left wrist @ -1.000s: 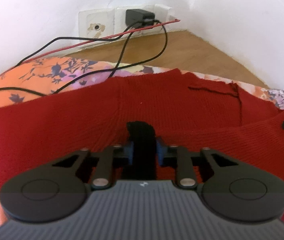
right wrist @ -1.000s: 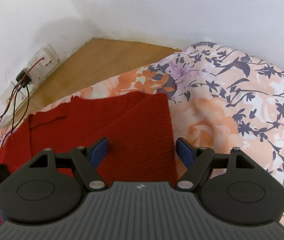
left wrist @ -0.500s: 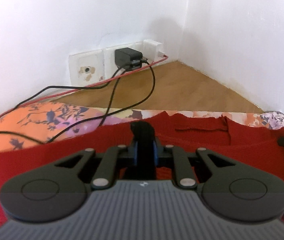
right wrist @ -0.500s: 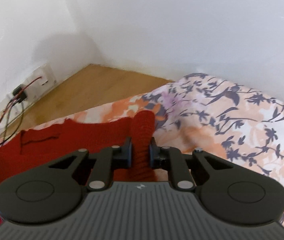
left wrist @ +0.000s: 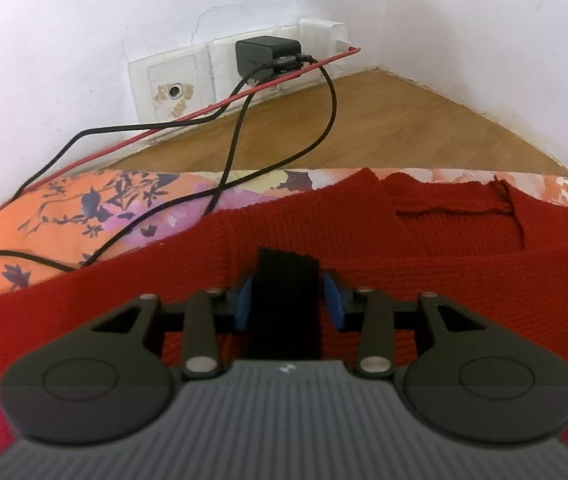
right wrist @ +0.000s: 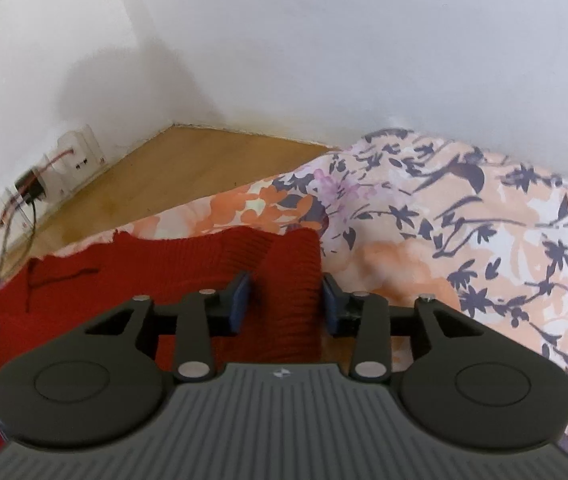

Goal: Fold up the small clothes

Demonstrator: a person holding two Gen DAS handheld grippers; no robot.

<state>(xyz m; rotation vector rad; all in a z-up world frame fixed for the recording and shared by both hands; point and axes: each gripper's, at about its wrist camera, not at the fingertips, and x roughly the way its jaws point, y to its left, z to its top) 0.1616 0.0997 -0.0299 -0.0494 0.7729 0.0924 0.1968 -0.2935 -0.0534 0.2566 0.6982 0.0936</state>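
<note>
Now left tool (left wrist: 287, 300) part-open around black band, right tool (right wrist: 283, 307) part-open around red knit (right wrist: 188, 264).

In the left wrist view, bare wooden floor (left wrist: 384, 128) fills the upper middle, hemmed by white walls (left wrist: 64, 20) meeting in a corner at upper right. Black cables (left wrist: 240, 128) and a red wire (left wrist: 204, 112) trail from the charger (left wrist: 266, 54) at the sockets (left wrist: 172, 88) across the upper left and onto the floral bedding (left wrist: 64, 204), crossing that side. In the right wrist view, the right half is open bedding (right wrist: 484, 240); the wall (right wrist: 364, 40) closes the top, and floor (right wrist: 188, 176) lies clear at centre left.
</note>
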